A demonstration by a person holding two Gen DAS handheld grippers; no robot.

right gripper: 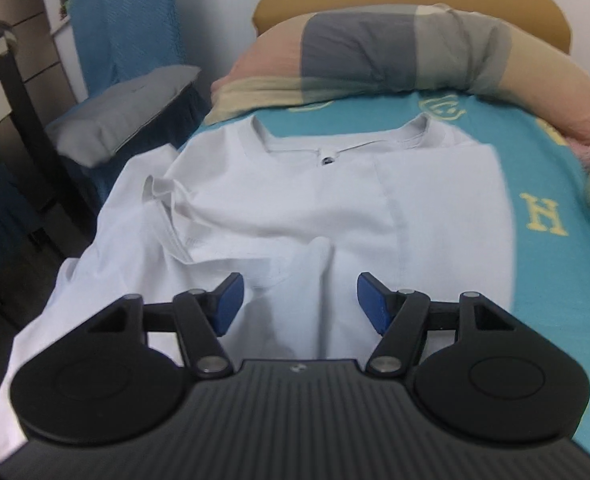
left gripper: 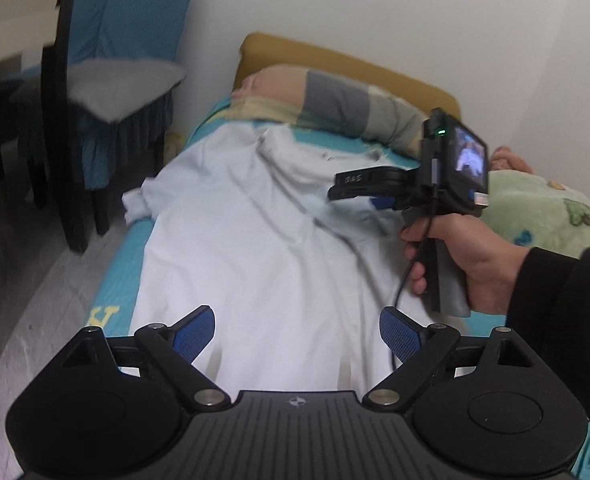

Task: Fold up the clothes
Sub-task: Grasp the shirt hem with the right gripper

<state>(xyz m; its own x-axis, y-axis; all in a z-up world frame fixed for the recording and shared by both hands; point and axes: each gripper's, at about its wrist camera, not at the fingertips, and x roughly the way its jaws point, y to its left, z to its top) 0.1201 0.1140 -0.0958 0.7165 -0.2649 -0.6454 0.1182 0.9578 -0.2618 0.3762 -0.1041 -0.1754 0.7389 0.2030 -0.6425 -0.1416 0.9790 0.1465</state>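
Observation:
A white T-shirt (right gripper: 295, 200) lies spread on the bed, collar toward the pillow, its right side folded inward and its left sleeve (right gripper: 167, 196) crumpled. In the left wrist view the same shirt (left gripper: 247, 240) covers the mattress lengthwise. My left gripper (left gripper: 297, 334) hovers open above the shirt's lower part, nothing between its blue pads. My right gripper (right gripper: 299, 300) is open over the shirt's middle, empty. The left wrist view also shows the right gripper (left gripper: 351, 188) from the side, held by a hand (left gripper: 463, 264) above the shirt's right shoulder.
The bed has a teal sheet (right gripper: 535, 168) with yellow prints and a patchwork pillow (right gripper: 395, 52) against a mustard headboard (right gripper: 415, 0). A green plush blanket (left gripper: 547, 216) lies at the bed's right. A dark chair (left gripper: 107, 92) with a grey cushion stands close on the left.

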